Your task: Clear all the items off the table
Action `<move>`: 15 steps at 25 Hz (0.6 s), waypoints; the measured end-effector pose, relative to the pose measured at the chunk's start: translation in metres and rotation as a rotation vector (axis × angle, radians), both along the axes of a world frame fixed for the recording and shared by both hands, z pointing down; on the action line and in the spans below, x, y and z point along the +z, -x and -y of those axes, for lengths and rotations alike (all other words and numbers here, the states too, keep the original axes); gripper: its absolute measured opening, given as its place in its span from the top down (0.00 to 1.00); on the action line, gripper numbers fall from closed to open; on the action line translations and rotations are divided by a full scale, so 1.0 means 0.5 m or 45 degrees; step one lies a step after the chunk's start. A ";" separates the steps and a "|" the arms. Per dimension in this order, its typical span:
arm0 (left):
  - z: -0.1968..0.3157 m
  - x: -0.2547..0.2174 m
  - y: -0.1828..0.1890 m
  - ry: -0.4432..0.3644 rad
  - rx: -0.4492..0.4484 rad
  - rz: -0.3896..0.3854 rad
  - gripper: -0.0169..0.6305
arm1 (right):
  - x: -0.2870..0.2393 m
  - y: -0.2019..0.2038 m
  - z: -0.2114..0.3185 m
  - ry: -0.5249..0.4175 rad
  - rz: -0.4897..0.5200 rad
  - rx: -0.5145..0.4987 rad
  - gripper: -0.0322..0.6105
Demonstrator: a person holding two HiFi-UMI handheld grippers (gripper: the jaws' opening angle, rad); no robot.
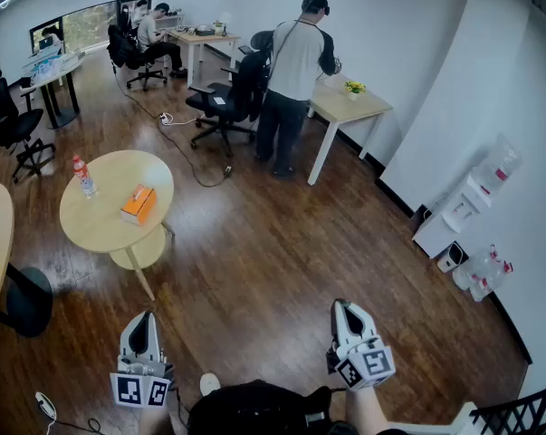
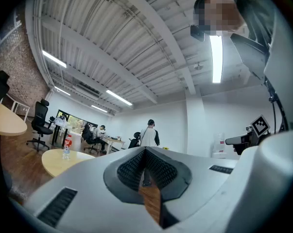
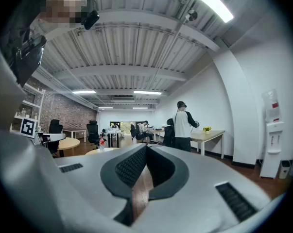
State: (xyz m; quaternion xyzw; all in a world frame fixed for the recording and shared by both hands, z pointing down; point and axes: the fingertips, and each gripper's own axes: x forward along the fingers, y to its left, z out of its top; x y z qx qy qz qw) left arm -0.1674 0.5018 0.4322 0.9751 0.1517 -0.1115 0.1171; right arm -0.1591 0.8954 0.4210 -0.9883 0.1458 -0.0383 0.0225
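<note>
Jaws clenched tight and empty on both left gripper and right gripper, held low at near edge, over wood floor. Well apart, far left: round table bearing bottle at its left edge and orange box right of it. Farther off, to the right, person standing at desk.

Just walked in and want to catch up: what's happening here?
A person holds the left hand-held gripper and the right hand-held gripper, both shut and empty, out over the wooden floor. The round table ahead carries a bottle and an orange box, neither touched. Clearing has not begun.
</note>
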 end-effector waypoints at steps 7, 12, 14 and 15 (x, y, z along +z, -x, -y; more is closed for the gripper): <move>0.103 0.008 -0.005 0.001 -0.067 -0.001 0.97 | 0.003 -0.056 0.113 0.030 0.004 -0.091 0.94; 0.197 0.006 0.013 0.003 -0.165 -0.011 0.97 | 0.005 -0.109 0.228 0.020 -0.014 -0.213 0.94; 0.233 0.008 0.020 0.002 -0.190 -0.005 0.97 | 0.011 -0.131 0.279 0.010 -0.009 -0.252 0.94; 0.249 0.009 0.023 0.004 -0.200 -0.001 0.97 | 0.014 -0.143 0.306 0.005 -0.004 -0.272 0.94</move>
